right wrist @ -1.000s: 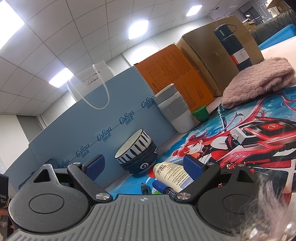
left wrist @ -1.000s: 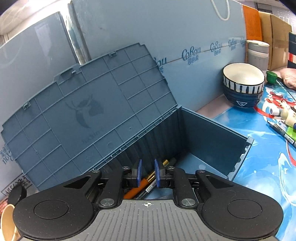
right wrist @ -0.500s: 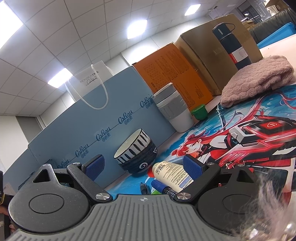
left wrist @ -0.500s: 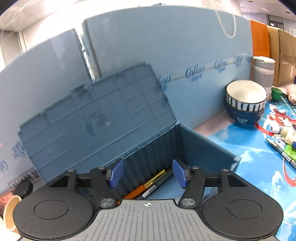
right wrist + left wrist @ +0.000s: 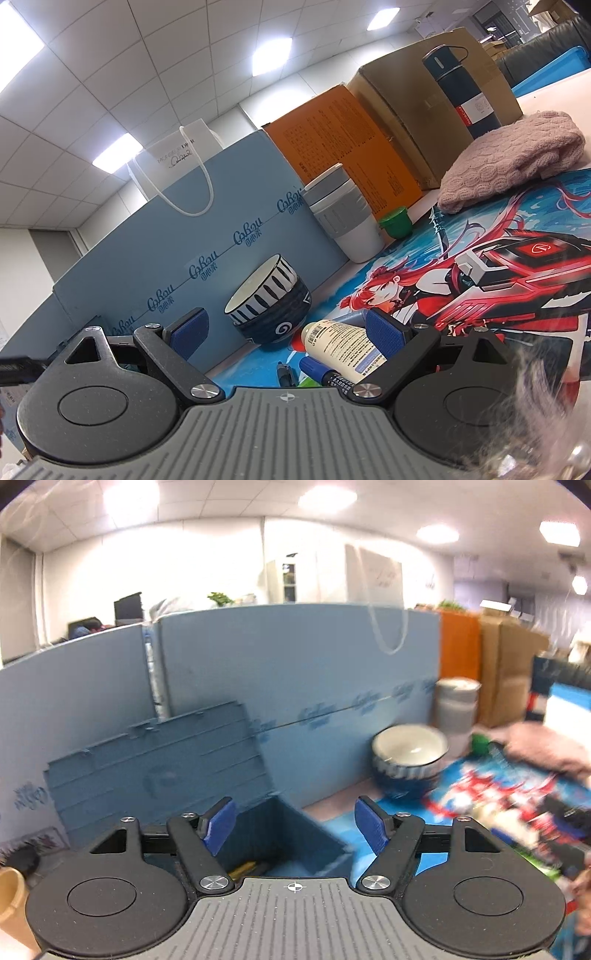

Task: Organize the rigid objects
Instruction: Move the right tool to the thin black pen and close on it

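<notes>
In the left wrist view my left gripper hangs above the blue storage box, whose lid leans back against the blue panel. Its jaws are opening and nothing is between them. A pen lies inside the box below the fingers. In the right wrist view my right gripper stands open low over the printed mat. A cream tube, a blue marker and a black pen lie on the mat between its fingers, untouched.
Stacked blue and white bowls sit by the blue panel, with a grey and white cup, a green cap, a pink knitted cloth, a dark flask and cardboard boxes further back. A beige cup stands at far left.
My left gripper has opened from nearly shut and has risen and drawn back from the box, tilting up so the room behind shows. The right gripper has stayed in place.
</notes>
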